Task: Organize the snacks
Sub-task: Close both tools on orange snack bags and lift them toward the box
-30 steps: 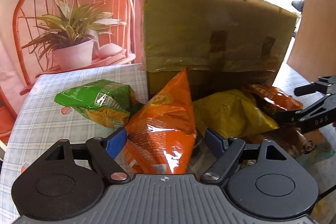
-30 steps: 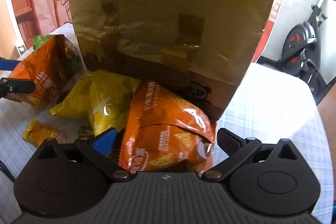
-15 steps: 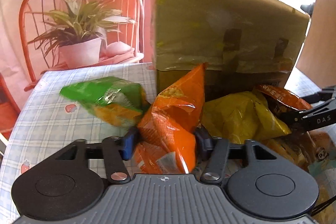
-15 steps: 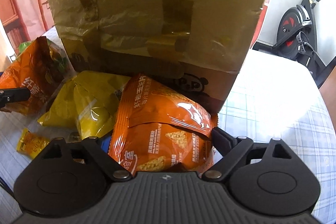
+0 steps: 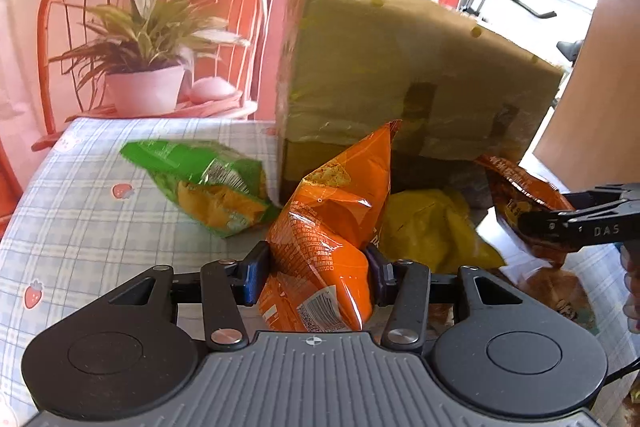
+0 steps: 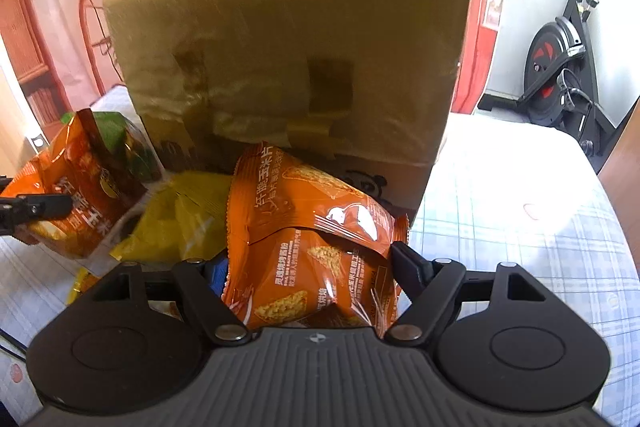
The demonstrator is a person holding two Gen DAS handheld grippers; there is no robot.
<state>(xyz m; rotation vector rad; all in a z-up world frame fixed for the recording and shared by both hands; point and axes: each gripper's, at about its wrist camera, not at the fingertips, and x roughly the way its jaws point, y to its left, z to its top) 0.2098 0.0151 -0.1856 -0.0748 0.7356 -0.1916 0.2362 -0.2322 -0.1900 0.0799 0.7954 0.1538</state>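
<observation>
A bright orange snack bag (image 5: 336, 211) stands up between the blue pads of my left gripper (image 5: 316, 273). The jaws are closing and both pads press into its sides. My right gripper (image 6: 310, 269) is also closing, with its pads squeezing a darker orange corn-chip bag (image 6: 308, 211). In the left wrist view that darker bag (image 5: 520, 187) hangs at the right in the other gripper's fingers (image 5: 568, 223). Between the two bags a yellow bag (image 5: 432, 227) lies against the box. A green bag (image 5: 204, 179) lies on the cloth to the left.
A tall cardboard box (image 6: 288, 47) covered in tape stands right behind the bags. The table (image 5: 80, 219) has a blue checked cloth. A small yellow packet (image 6: 80, 283) lies near the left. A red chair with a potted plant (image 5: 140, 83) stands behind the table, and an exercise bike (image 6: 560, 67) to the right.
Both grippers went from wide open around their bags to pressing on them. The left bag is now pinched and lifted slightly, and the right bag is raised off the pile.
</observation>
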